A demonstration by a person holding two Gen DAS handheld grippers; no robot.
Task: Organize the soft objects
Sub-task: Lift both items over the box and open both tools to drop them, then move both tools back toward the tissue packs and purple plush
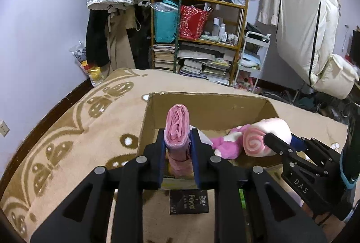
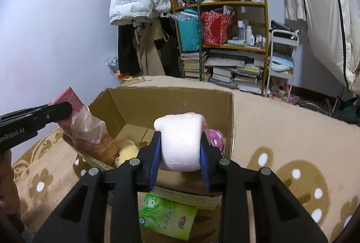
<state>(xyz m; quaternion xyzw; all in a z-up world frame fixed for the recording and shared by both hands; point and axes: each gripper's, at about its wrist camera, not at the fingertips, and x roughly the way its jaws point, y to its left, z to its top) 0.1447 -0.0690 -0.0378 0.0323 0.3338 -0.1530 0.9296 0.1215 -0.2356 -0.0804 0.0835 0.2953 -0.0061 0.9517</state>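
Note:
An open cardboard box (image 1: 209, 108) stands on a beige patterned carpet; it also shows in the right wrist view (image 2: 171, 96). My left gripper (image 1: 177, 141) is shut on a pink pack wrapped in clear plastic (image 1: 177, 123) and holds it upright over the box's near left edge; the pack also shows in the right wrist view (image 2: 74, 101). My right gripper (image 2: 181, 148) is shut on a white and pink swirl plush roll (image 2: 181, 137) over the box's near side; the roll shows in the left wrist view (image 1: 256, 141). Inside the box lie a magenta plush (image 1: 225, 146) and a yellow plush (image 2: 126, 150).
A green tissue pack (image 2: 167, 216) and a black "Face" packet (image 1: 189, 201) lie on the carpet in front of the box. A wooden shelf (image 1: 198, 25) with bags, bottles and books, hanging coats and a white trolley (image 1: 252, 56) stand at the back wall.

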